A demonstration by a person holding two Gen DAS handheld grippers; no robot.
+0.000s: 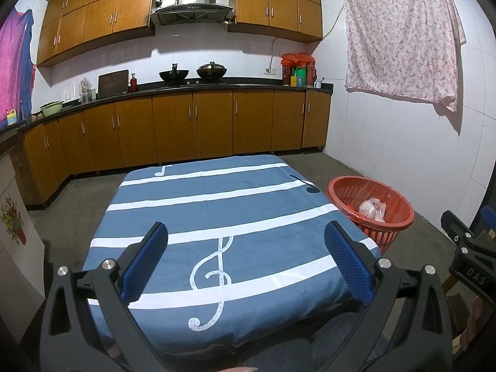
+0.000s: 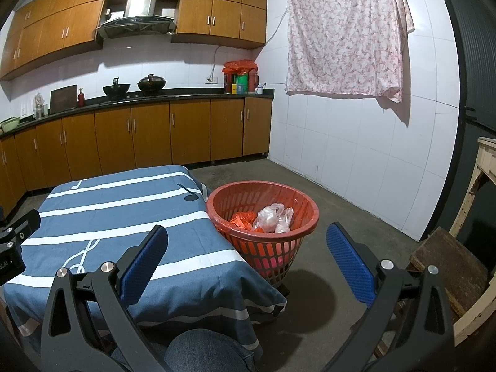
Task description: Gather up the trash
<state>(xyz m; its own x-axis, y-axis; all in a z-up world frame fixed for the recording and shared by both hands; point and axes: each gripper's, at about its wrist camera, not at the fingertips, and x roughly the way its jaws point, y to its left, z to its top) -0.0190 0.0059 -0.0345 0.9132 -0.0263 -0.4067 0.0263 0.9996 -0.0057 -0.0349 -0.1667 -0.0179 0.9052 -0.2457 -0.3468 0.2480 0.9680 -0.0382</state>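
Note:
A red plastic basket (image 2: 263,251) stands on the floor at the table's right side; it also shows in the left wrist view (image 1: 384,232). Inside lie clear crumpled plastic bags (image 2: 272,217) and an orange bag (image 2: 243,218); the clear bags show in the left wrist view too (image 1: 372,209). My left gripper (image 1: 246,238) is open and empty above the near part of the table (image 1: 217,198), which is covered by a blue cloth with white stripes and music notes. My right gripper (image 2: 248,241) is open and empty, held near the table's right corner, short of the basket.
Brown kitchen cabinets (image 1: 192,127) and a dark counter with woks run along the back wall. A floral cloth (image 2: 344,34) hangs on the white tiled right wall. A wooden stool (image 2: 449,266) stands at the right. The floor (image 2: 325,204) is bare concrete around the basket.

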